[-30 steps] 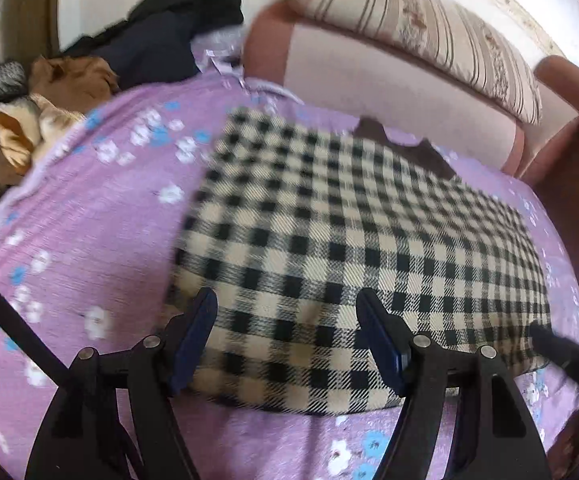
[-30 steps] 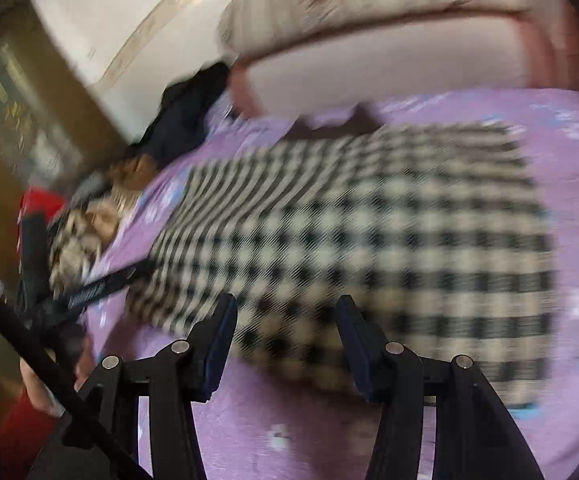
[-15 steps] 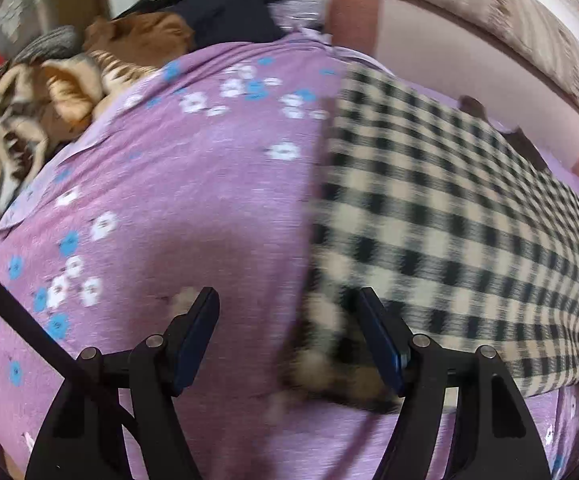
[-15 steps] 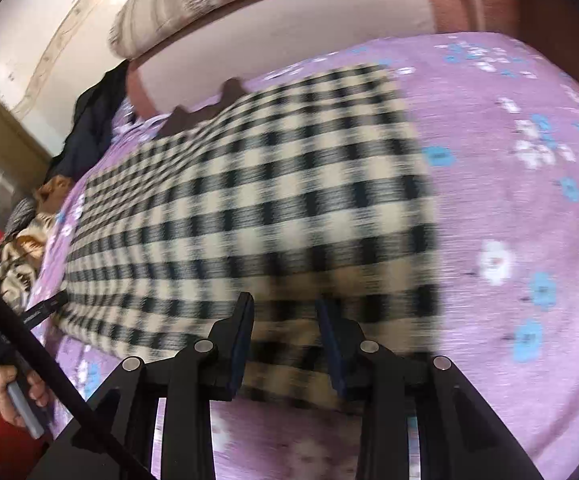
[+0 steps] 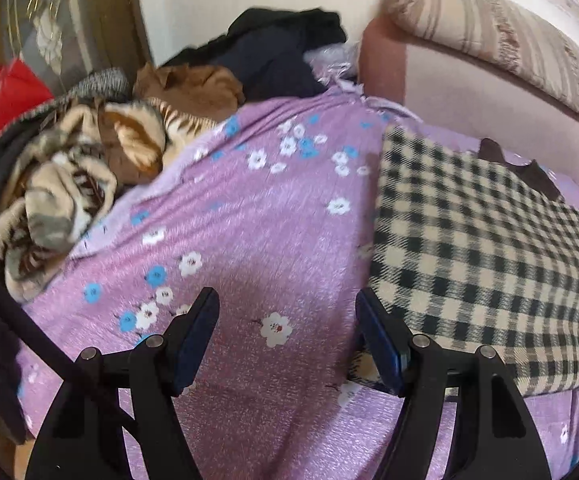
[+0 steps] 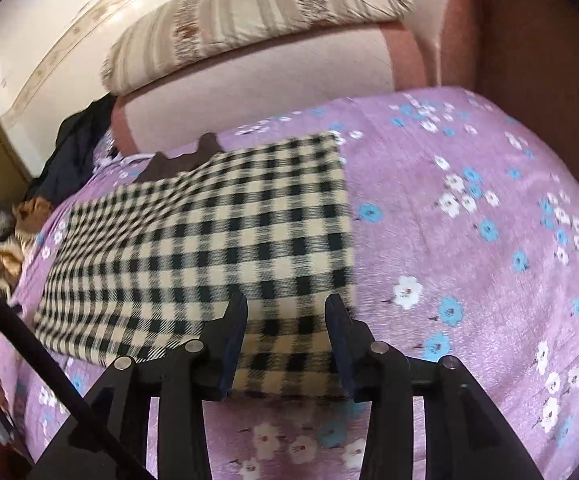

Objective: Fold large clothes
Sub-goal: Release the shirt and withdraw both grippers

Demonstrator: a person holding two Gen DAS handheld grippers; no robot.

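A black-and-cream checked garment lies flat on the purple flowered bedspread, folded into a rectangle, with a dark brown collar at its far edge. My right gripper is open, its fingers either side of the garment's near right corner, low over it. In the left wrist view the garment fills the right side. My left gripper is open and empty over bare bedspread, its right finger at the garment's near left corner.
A heap of clothes and a tiger-print blanket lies at the bed's left end, with dark garments behind. A pink sofa back with a striped cushion runs along the far side.
My left gripper has swung left, off the garment to its left corner. My right gripper has moved right to the near right corner; its jaws narrowed, then widened again.
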